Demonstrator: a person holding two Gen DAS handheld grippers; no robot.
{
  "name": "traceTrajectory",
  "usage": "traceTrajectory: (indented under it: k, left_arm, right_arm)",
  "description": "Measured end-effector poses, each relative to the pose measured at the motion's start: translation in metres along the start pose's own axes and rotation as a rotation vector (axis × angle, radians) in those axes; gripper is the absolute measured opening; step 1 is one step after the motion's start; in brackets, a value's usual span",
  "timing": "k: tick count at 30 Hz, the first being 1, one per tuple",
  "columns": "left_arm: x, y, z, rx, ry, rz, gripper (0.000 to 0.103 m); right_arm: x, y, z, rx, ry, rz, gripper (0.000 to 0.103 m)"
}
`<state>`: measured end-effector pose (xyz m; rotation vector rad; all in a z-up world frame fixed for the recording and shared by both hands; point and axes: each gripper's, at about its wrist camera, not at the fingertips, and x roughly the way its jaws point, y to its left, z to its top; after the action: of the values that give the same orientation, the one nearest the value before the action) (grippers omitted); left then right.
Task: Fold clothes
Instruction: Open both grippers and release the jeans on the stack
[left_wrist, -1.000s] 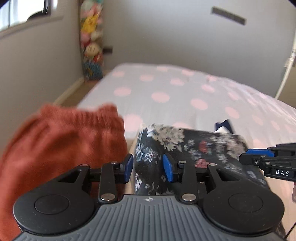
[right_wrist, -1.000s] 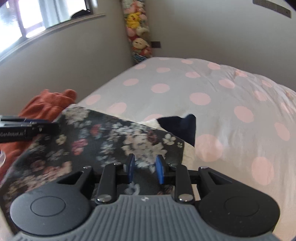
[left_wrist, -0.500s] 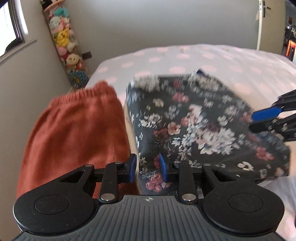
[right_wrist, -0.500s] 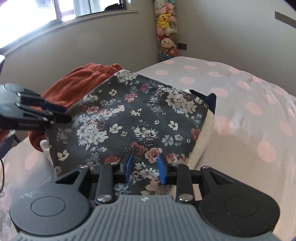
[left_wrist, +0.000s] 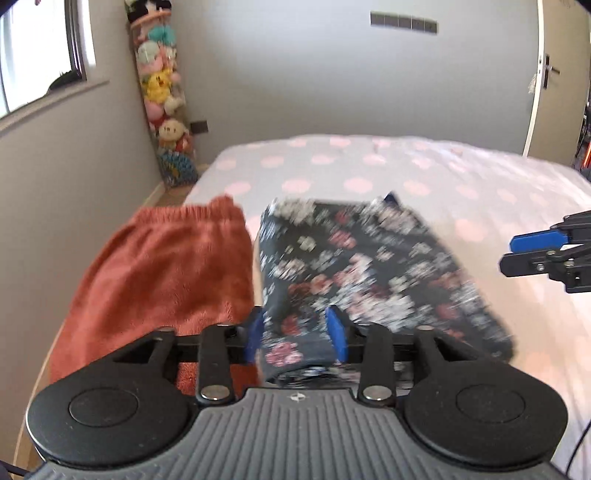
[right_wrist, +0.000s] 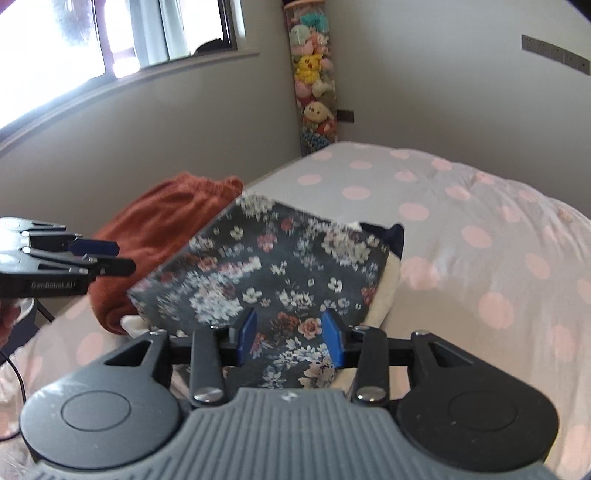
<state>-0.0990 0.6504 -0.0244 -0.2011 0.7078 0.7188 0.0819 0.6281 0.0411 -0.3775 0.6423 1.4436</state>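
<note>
1. Floral fabric, dark with white and pink blooms, is what I see as the folded garment (right_wrist: 280, 266); it lies flat on the bed (right_wrist: 480, 229), a second ago its near edge was still lifted and draped.
2. My left gripper (left_wrist: 295, 334) has its blue pads wider apart than half a second ago and still opening; the garment's near left corner sits between them, and I can't see them pressing it.
3. My right gripper (right_wrist: 290, 338) is likewise opening, jaws apart, with the near edge of the print showing between the pads.
4. Both views sit further back than before, showing more of the room.
5. Left of the floral piece lies a rust-orange fleece garment (left_wrist: 170, 273), plush, with a gathered elastic edge at its far end.
6. Under the floral fold a cream layer (right_wrist: 388, 291) and a navy corner (right_wrist: 391, 234) peek out on the right.
7. Bedding is pale, softly rumpled, dotted with pink circles.
</note>
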Motion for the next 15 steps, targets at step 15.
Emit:
traceTrajectory:
  k: [15]
  left_arm:
    - [-0.127,-0.089,-0.009,-0.136,-0.183,-0.017,0.076]
  right_arm:
    - [-0.142,0.038,-0.024,0.046,-0.101,-0.024,0.068]
